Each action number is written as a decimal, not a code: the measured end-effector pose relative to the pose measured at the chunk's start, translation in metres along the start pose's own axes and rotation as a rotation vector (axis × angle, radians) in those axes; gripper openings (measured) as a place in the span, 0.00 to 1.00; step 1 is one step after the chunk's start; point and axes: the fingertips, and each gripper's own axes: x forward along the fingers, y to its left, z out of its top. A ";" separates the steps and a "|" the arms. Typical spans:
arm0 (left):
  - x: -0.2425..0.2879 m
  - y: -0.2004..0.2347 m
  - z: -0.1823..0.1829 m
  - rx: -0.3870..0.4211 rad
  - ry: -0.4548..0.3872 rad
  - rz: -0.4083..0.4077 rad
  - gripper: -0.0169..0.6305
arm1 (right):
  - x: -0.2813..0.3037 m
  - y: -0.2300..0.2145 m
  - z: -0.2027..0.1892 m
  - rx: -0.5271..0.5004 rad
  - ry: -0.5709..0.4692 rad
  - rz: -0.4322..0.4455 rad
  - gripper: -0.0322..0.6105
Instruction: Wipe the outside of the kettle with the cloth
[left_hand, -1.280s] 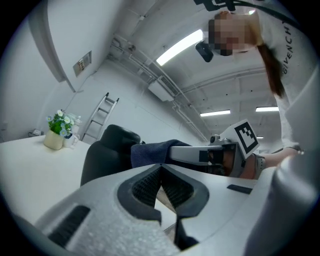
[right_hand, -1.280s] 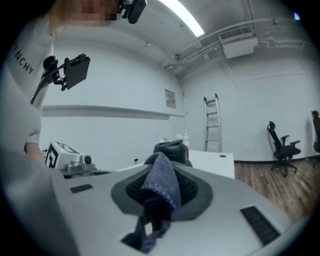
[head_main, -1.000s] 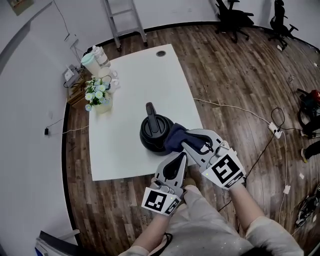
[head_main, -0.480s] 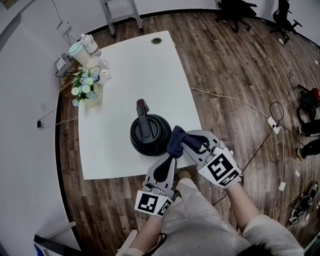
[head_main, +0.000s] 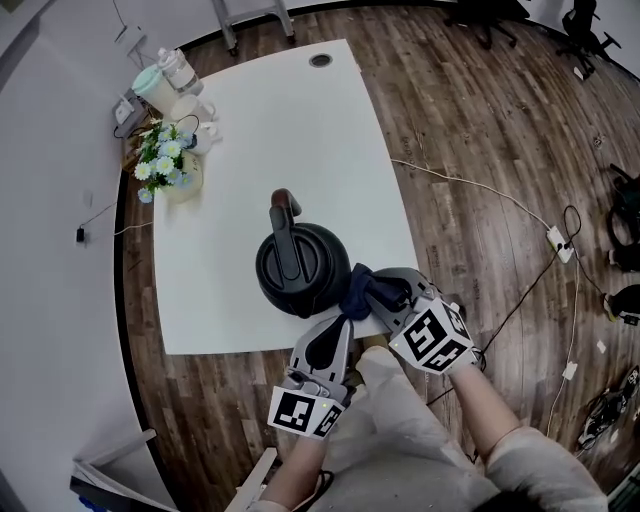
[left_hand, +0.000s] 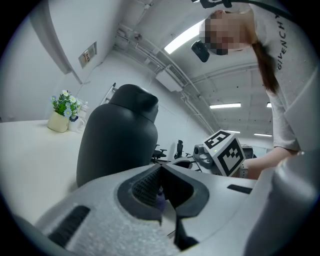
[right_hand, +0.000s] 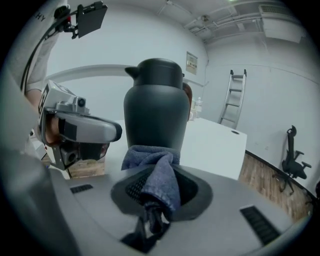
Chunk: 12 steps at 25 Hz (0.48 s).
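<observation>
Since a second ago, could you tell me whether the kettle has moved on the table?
No. The kettle stays by the table's near edge, right of the flowers; only the camera has shifted.

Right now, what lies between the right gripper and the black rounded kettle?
The dark blue fabric cloth, clamped in the right gripper and bunched against the black rounded kettle; the right gripper view shows it.

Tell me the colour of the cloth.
Dark blue; the cloth shows best in the right gripper view.
</observation>
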 end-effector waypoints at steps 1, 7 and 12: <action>0.000 0.002 -0.002 -0.003 0.003 0.003 0.03 | 0.003 0.000 -0.003 -0.003 0.011 0.002 0.15; 0.005 -0.004 -0.009 -0.006 0.017 -0.015 0.03 | 0.006 -0.005 -0.010 0.008 0.031 0.000 0.15; 0.005 -0.034 0.013 0.057 0.025 -0.095 0.03 | -0.049 -0.022 0.042 -0.139 -0.107 -0.102 0.15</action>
